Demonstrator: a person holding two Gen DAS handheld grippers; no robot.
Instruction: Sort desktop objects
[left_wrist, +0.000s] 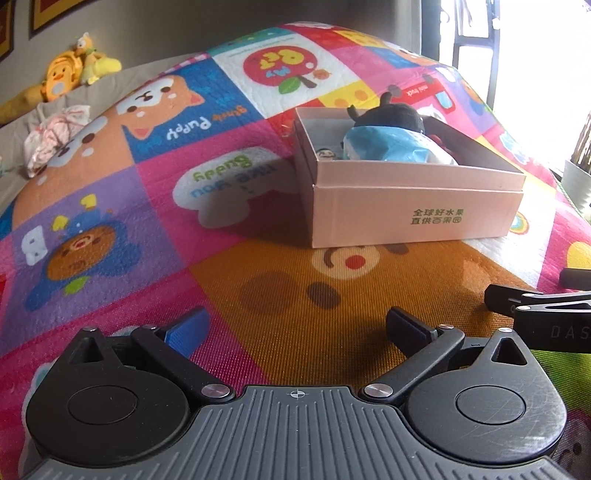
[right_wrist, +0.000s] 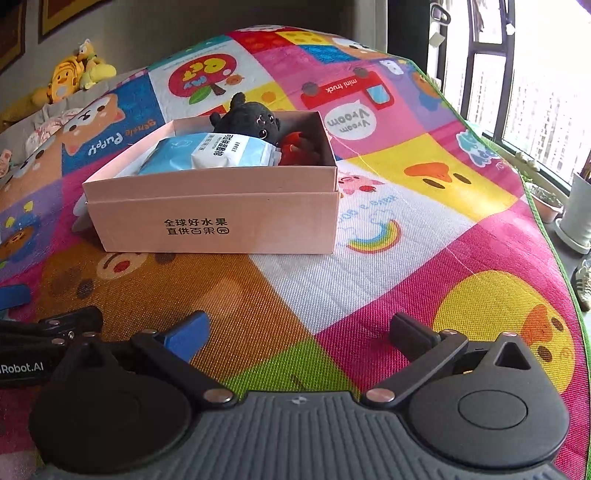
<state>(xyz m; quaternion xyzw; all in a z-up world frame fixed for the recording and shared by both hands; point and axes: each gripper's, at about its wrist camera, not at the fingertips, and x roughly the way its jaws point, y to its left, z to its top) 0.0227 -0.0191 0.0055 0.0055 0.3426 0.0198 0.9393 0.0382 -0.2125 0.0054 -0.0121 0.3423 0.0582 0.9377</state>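
Hovering low over the mat (left_wrist: 258, 295), the left gripper (left_wrist: 295, 325) has its fingers spread wide with nothing between them, one pad blue and one black. The right gripper (right_wrist: 299, 328) hangs just as low beside it, fingers equally parted and empty. Each shows at the edge of the other's view, so the two sit close side by side, both aimed toward the box (right_wrist: 221, 229).

The box stands on the mat ahead of both grippers, well apart from either. It is a pale pink carton, open at the top, with dark printed characters on its near wall and a second, slightly wider shell around its lower part. Inside it lie a blue-and-white pack (right_wrist: 207, 155) toward the near wall, a black plush (right_wrist: 251, 123) behind the pack against the far wall, and something red (right_wrist: 295, 147) beside the plush in the box's right end. In the left view a small pale item with a face shows at the box's left end, too small to identify.

Beyond the box, off the mat's far left edge, yellow plush toys (left_wrist: 74, 70) lie in a heap.
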